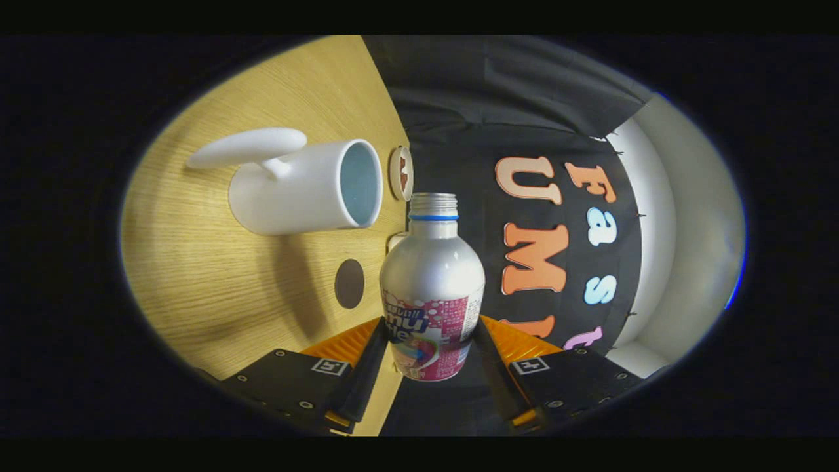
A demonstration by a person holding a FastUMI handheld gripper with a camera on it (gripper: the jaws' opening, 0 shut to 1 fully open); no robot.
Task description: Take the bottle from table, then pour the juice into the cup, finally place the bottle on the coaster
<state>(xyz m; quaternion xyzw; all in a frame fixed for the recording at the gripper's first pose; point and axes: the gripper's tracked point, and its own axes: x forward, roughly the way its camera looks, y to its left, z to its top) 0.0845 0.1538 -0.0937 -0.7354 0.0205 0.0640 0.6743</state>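
You have a silver bottle with pink-and-white label and blue neck ring, a white cup with pale blue interior, and a light wood-grain table.

Glossy silver metal bottle with shiny printed label, clamped between gripper fingers. Smooth, matt white ceramic-looking cup. Pale wood-grain table. Creased black cloth wall.

There is one bottle, one white cup, one round coaster and one gripper with two fingers.
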